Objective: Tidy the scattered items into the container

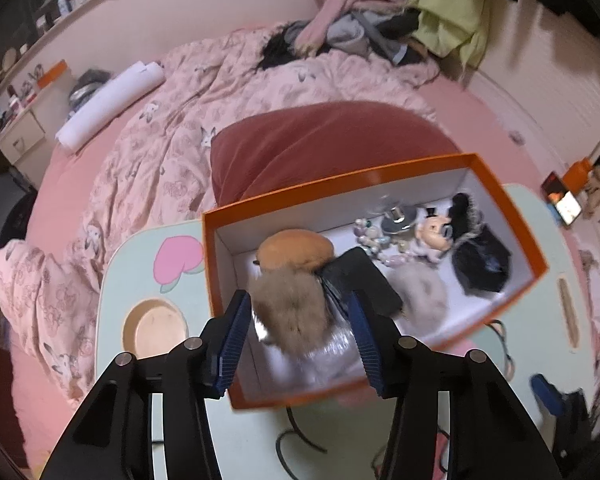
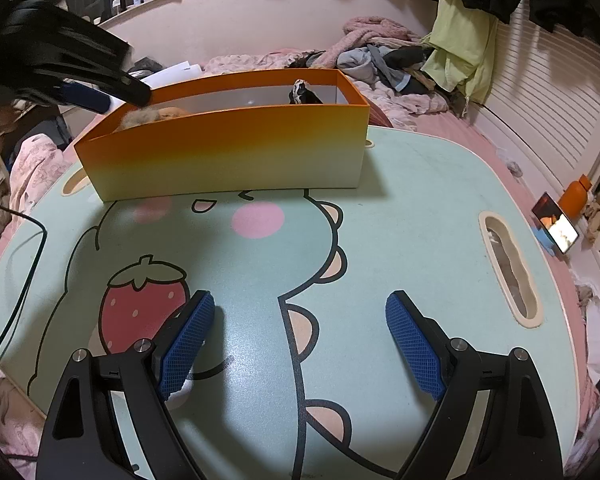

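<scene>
My left hand-held gripper [image 1: 300, 334] was clamped at a middling width on a fluffy tan fur pompom charm with a crinkly clear wrapper [image 1: 290, 312], pointed steeply down over the near end of the orange rectangular cardboard box with white inside [image 1: 512, 220], so a release should drop it straight in, not on the rim. The pompom was held above the box floor, not yet resting there as far as I could judge. Already in the box: a round tan plush ball [image 1: 296, 246], a pastel bead string [image 1: 370, 236], a small cartoon mouse figure [image 1: 436, 234], a black frilly fabric piece [image 1: 480, 256] and a grey fur puff [image 1: 422, 292]. The box sat on the mint-green cartoon-printed lap bench [image 2: 400, 216], which stood on a bed with a pink floral duvet [image 1: 148, 168].

My right hand-held gripper [image 2: 300, 344] was spread wide and empty, low over the bare bench, well apart from the box, likely parked clear of the drop. No scattered items showed on the bench there.

No readable brand, label or writing; the bench print was only a strawberry [image 2: 144, 304] and a cartoon dinosaur
</scene>
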